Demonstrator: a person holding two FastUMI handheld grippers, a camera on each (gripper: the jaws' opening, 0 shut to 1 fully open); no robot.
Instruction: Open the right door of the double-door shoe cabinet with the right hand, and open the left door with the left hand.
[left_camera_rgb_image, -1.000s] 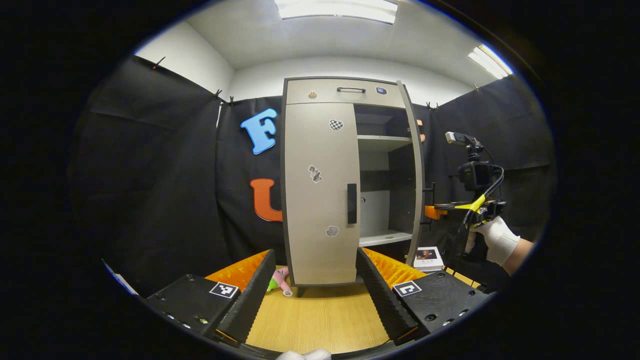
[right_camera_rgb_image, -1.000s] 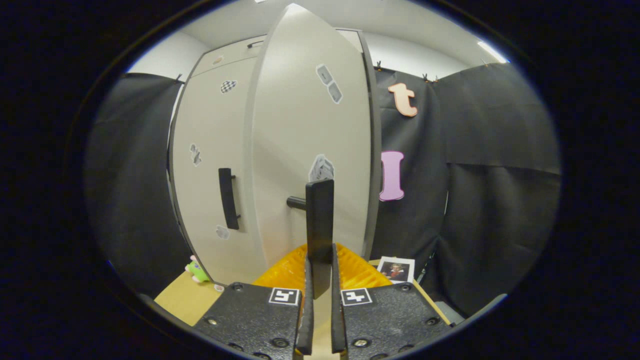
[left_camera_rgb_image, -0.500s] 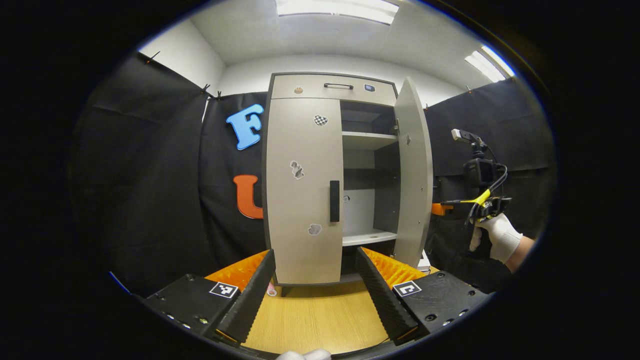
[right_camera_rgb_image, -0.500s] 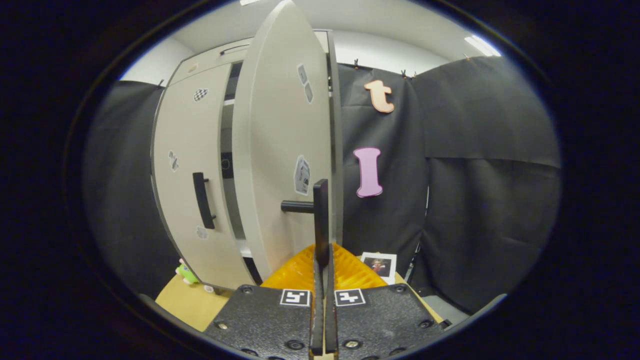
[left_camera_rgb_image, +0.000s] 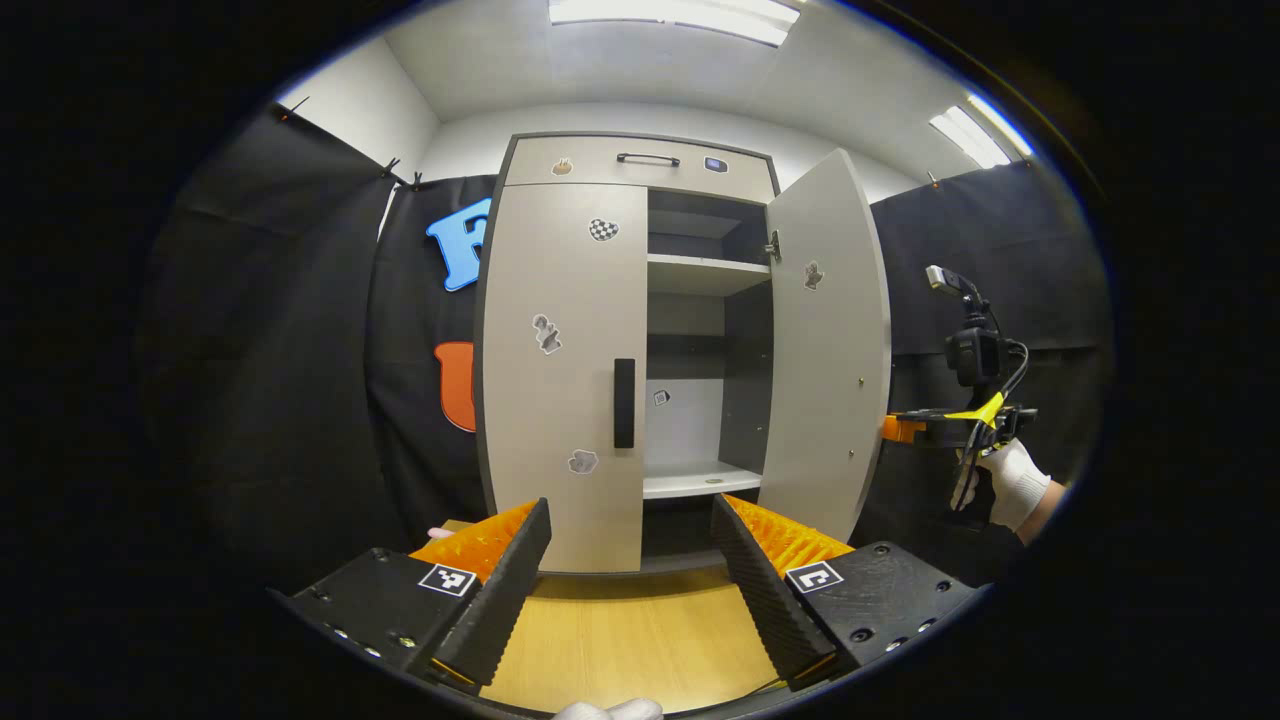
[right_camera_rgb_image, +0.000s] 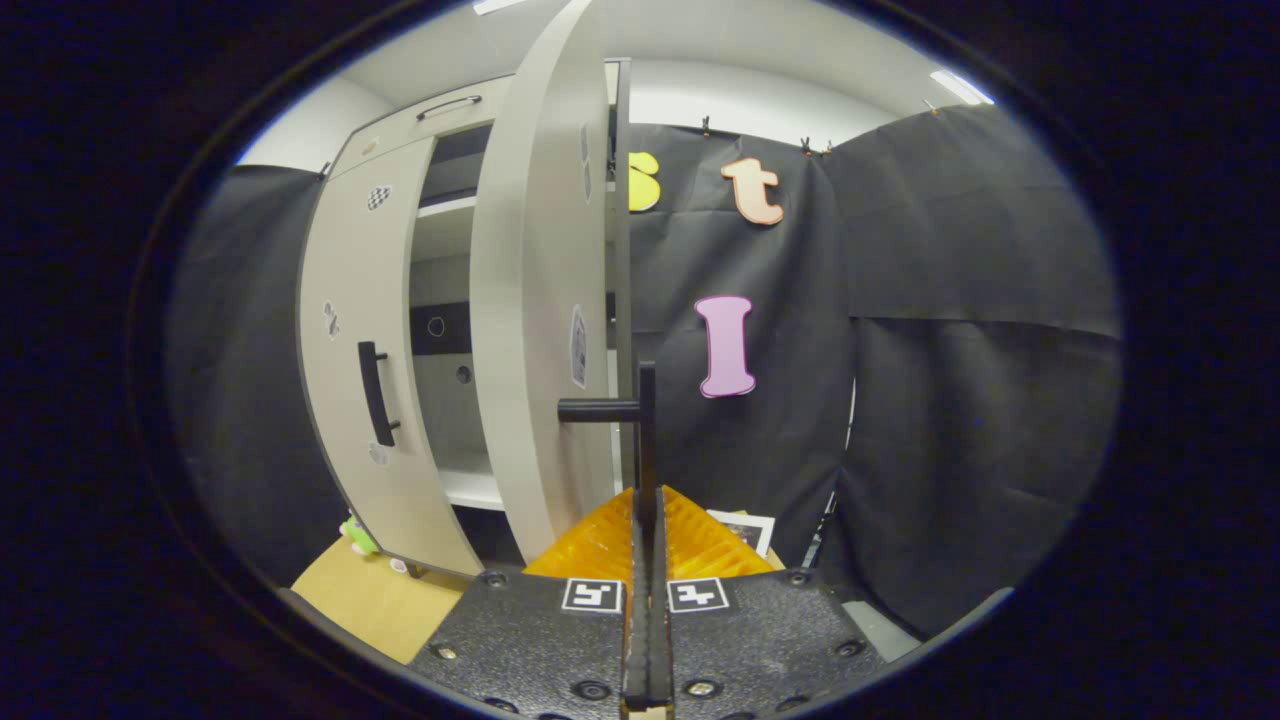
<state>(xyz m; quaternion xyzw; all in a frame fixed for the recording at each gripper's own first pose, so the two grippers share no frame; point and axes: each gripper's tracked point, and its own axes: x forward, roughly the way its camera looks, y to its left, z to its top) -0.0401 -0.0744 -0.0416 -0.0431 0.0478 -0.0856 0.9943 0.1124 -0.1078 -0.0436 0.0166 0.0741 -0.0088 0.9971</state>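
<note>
The grey shoe cabinet's left door (left_camera_rgb_image: 550, 370) is closed, its black handle (left_camera_rgb_image: 624, 403) untouched. My left gripper (left_camera_rgb_image: 628, 510) hangs open in front of it, above the table and short of the door. The right door (left_camera_rgb_image: 825, 350) stands swung out wide, baring the shelves (left_camera_rgb_image: 700, 272). In the right gripper view this door (right_camera_rgb_image: 530, 320) appears nearly edge-on, and my right gripper (right_camera_rgb_image: 647, 500) is shut on its black handle (right_camera_rgb_image: 645, 420). From the left gripper view the right gripper (left_camera_rgb_image: 900, 428) sits at the door's outer edge, held by a gloved hand (left_camera_rgb_image: 1012, 480).
A wooden table (left_camera_rgb_image: 620, 640) lies under the cabinet. A drawer (left_camera_rgb_image: 640, 160) tops the cabinet. A green toy (right_camera_rgb_image: 355, 533) lies by the cabinet's foot, and a small photo (right_camera_rgb_image: 740, 528) lies beyond the right door. Black cloth walls close in on both sides.
The right door has swung much farther open, drawn by the right gripper on its handle. The left gripper has stayed open, and the cabinet has slid left in its view.
</note>
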